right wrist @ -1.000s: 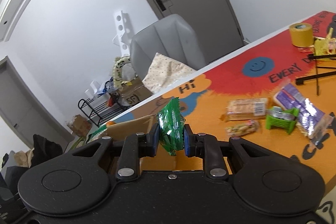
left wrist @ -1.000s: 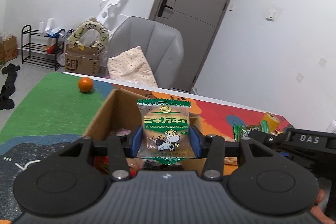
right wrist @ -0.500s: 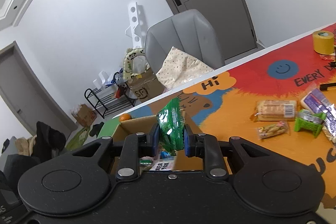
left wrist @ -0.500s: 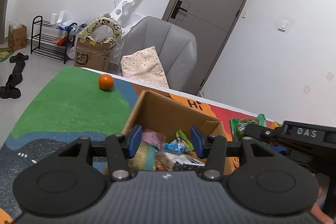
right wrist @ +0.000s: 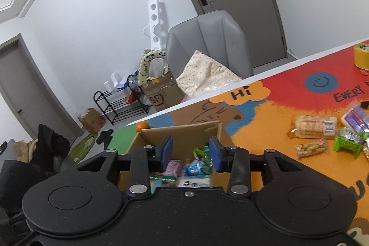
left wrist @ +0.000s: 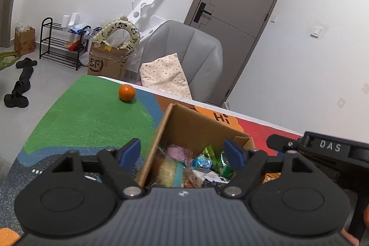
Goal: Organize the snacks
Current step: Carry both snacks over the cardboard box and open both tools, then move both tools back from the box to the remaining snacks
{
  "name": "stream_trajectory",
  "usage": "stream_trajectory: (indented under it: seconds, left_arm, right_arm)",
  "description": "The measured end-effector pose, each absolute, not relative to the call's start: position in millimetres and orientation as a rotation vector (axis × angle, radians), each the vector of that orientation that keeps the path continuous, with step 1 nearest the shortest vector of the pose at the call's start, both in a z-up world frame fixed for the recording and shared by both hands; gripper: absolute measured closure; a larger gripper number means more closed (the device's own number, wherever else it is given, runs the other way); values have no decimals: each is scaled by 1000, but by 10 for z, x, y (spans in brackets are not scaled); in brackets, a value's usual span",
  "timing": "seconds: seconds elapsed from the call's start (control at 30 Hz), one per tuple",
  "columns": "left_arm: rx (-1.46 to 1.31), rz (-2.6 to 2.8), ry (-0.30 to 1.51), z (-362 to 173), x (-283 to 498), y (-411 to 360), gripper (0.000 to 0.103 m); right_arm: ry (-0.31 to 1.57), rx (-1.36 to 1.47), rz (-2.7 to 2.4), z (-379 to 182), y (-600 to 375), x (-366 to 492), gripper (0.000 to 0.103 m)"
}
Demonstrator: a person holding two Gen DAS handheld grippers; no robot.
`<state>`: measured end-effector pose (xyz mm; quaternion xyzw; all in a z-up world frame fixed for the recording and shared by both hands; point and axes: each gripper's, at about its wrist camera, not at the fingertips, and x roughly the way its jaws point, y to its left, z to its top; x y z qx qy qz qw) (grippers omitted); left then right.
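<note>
Left tongs (left wrist: 183, 151) opening, nothing held between pads. Right tongs (right wrist: 190, 152) opening too, nothing held. Snacks (left wrist: 198, 163) piled in cardboard box (left wrist: 196, 128) just below both tongs. More snack packs (right wrist: 314, 125) left on desk (right wrist: 265, 130), off to right of right tongs. Risks judged: box rim could be bumped by tongs, box could be pushed along desk; tongs could be knocked together, both being close over box.

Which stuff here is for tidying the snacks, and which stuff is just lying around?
For the job:
- open brown cardboard box holding snack packets
- clear-wrapped biscuit pack on the mat
- small clear nut bag
- green plastic-wrapped snack
- purple foil packet

Just lying about:
- round orange fruit
- yellow tape roll
- grey padded chair
</note>
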<state>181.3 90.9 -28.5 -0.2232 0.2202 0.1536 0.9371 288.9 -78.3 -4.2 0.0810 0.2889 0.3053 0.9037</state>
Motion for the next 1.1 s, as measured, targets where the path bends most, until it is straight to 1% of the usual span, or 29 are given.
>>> stream_trajectory:
  seconds: [0.03, 0.2, 0.4, 0.53, 0.77, 1.1]
  left_arm:
    - [-448, 312, 449, -277, 1824, 876, 19]
    - [-432, 298, 454, -269, 1877, 747, 15]
    - [-410, 288, 474, -285, 1944, 528, 13]
    - [-380, 259, 473, -253, 1967, 330, 12]
    - [-334, 192, 494, -248, 2087, 2, 11]
    - [-298, 107, 500, -269, 2294, -432, 11]
  right_arm:
    - [598, 173, 624, -42, -824, 2887, 61]
    - [578, 184, 574, -46, -1082, 2842, 38]
    - [559, 198, 530, -59, -1439, 2798, 20]
    - [569, 218, 506, -94, -1652, 2814, 17]
    - [557, 257, 451, -118, -2011, 2845, 6]
    - [552, 319, 347, -172, -2584, 2962, 4]
